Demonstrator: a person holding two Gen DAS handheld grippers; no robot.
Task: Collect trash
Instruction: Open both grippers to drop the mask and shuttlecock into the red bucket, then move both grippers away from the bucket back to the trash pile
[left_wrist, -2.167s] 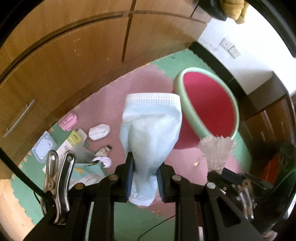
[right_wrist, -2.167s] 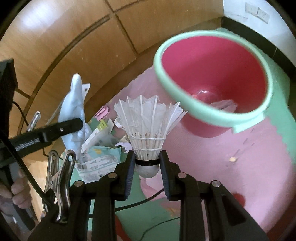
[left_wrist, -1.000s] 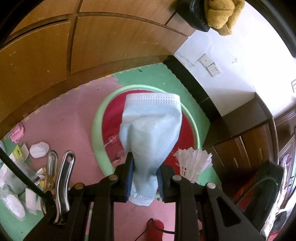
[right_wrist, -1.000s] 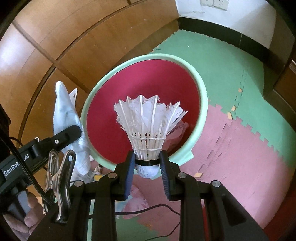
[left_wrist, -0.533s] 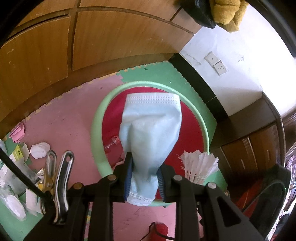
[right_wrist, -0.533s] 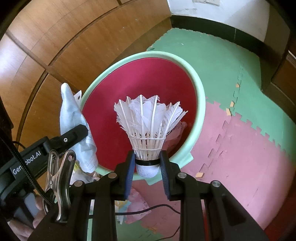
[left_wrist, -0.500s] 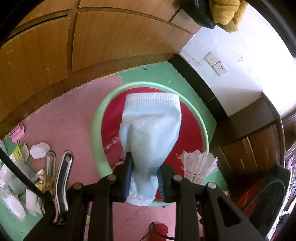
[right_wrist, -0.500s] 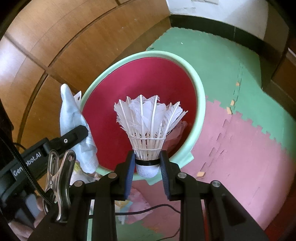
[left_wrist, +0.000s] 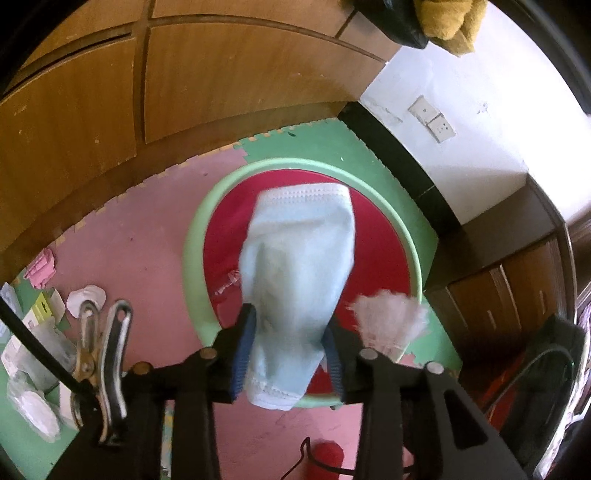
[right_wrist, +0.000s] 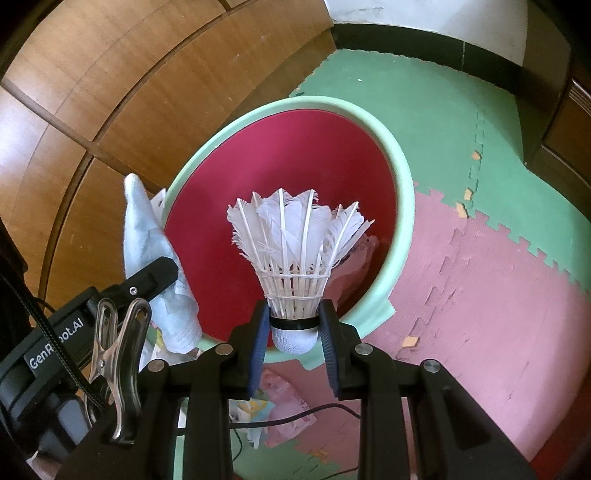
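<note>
- A soft, light face mask (left_wrist: 295, 266) is seen between the jaws of the left gripper (left_wrist: 288, 354), above the red basin (left_wrist: 384, 258); the jaws are opening and the pads look to be barely touching it, if at all
- A limp, fluttering fall is expected; such cloth is best pinched at a bunched end
- The shuttlecock (right_wrist: 295, 258) is clamped at its cork base by the right gripper (right_wrist: 293, 343), over the basin's near rim; its feathers are judged fragile, the cork firm
- More litter (left_wrist: 37, 332) on the mat is shown only by the left view; the mask's thin side profile and scraps in the basin only by the right
</note>
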